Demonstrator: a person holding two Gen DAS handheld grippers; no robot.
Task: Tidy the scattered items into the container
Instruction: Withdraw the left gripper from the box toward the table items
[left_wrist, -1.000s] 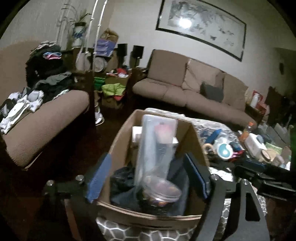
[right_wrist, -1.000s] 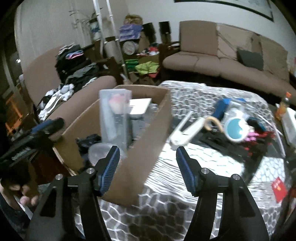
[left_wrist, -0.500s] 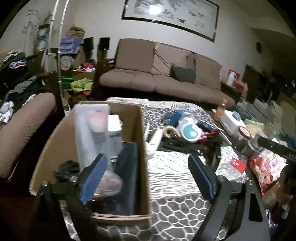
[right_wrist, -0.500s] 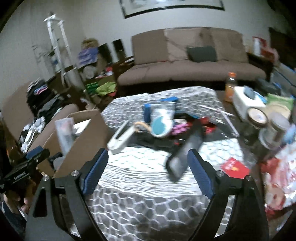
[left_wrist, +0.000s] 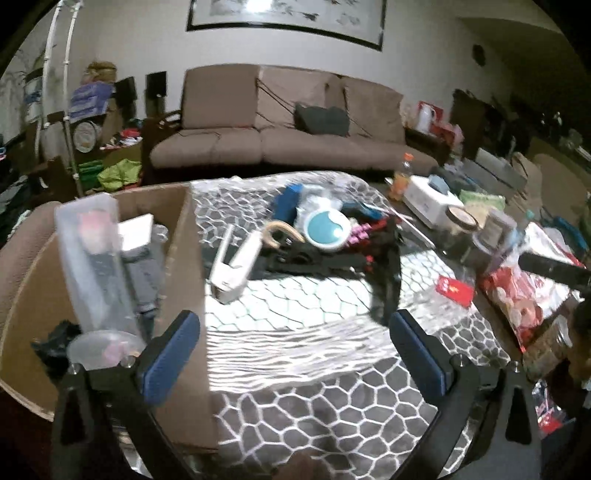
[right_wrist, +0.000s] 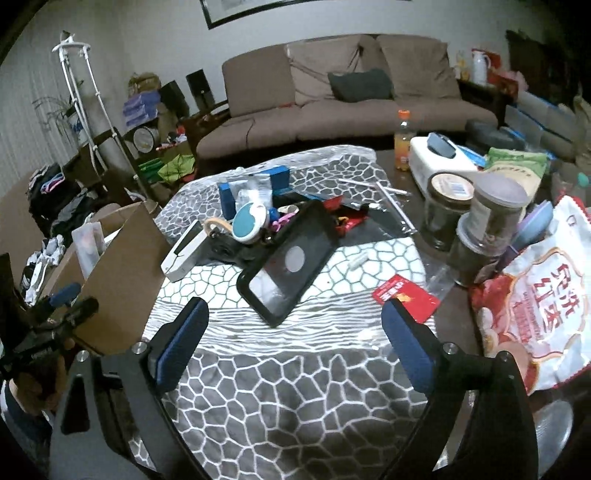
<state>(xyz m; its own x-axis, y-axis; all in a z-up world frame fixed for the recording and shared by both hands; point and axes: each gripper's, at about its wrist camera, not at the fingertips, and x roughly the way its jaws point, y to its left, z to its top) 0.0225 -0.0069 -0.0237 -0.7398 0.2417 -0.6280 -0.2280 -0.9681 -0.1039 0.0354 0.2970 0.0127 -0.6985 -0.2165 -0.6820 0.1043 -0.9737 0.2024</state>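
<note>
A cardboard box (left_wrist: 184, 266) stands at the table's left edge and holds a clear plastic case (left_wrist: 92, 258), a lidded bowl and dark items; it also shows in the right wrist view (right_wrist: 122, 258). Scattered on the patterned cloth lie a black tablet case (right_wrist: 291, 258), a white stapler-like tool (left_wrist: 236, 262), a round teal-and-white item (left_wrist: 327, 229), a blue box (right_wrist: 251, 188) and a red card (right_wrist: 406, 297). My left gripper (left_wrist: 295, 354) is open and empty beside the box. My right gripper (right_wrist: 295, 347) is open and empty, in front of the tablet case.
Jars (right_wrist: 495, 221), a red-and-white snack bag (right_wrist: 535, 306), a white tissue box (right_wrist: 439, 162) and an orange bottle (right_wrist: 402, 144) crowd the table's right side. A brown sofa (left_wrist: 295, 125) stands behind. A brown armchair with clothes is at the left.
Both grippers have swung right, away from the box and toward the scattered items. The tablet case, blurred and in motion before, now lies still on the cloth.
</note>
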